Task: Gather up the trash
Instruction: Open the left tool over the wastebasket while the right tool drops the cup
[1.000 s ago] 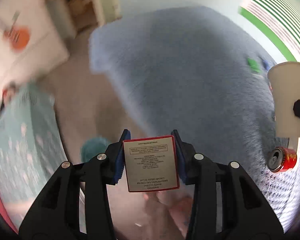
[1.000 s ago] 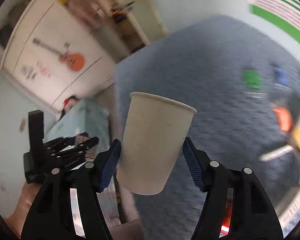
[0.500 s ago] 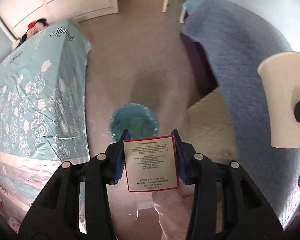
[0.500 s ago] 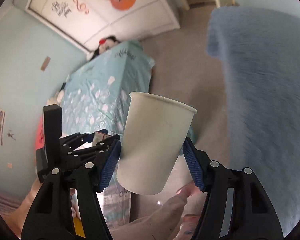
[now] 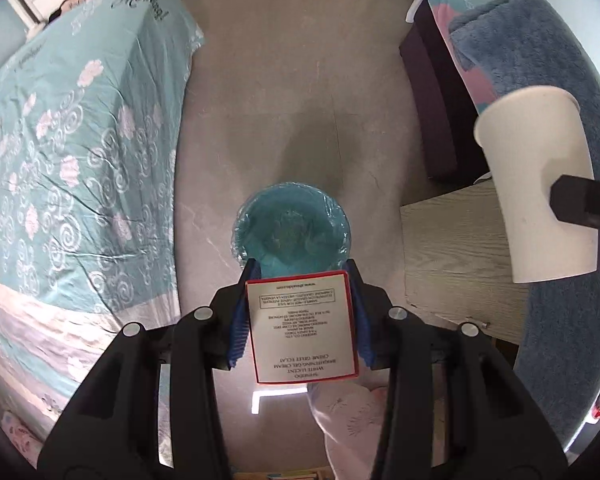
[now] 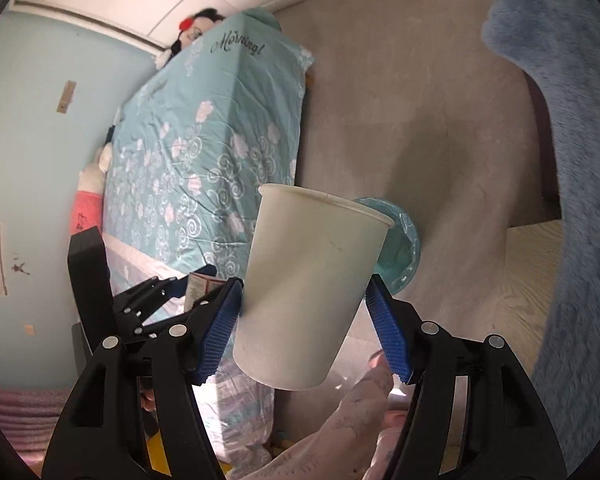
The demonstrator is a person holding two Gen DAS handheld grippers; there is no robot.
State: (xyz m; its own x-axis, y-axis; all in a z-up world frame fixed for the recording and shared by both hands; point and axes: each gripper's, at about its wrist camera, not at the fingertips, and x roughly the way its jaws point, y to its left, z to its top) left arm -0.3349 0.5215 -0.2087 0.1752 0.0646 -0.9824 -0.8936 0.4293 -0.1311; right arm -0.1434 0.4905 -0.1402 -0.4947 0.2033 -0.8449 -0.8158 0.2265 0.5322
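Note:
My left gripper (image 5: 300,312) is shut on a small white carton with a red border (image 5: 302,326) and holds it above the floor, just short of a round bin lined with a teal bag (image 5: 292,228). My right gripper (image 6: 308,320) is shut on a white paper cup (image 6: 312,288), held upright; the cup also shows in the left wrist view (image 5: 540,188) at the right. In the right wrist view the bin (image 6: 400,252) sits just behind the cup and the left gripper (image 6: 160,300) is at lower left.
A bed with a teal flowered cover (image 5: 68,152) runs along the left. A bed with a blue fleece blanket (image 5: 540,52) and a wooden bedside table (image 5: 452,248) stand at the right. Grey floor (image 5: 300,80) lies between them.
Both grippers have swung away from the blue blanket towards the floor between the beds. The teal bin has come closer and now lies just ahead of the carton.

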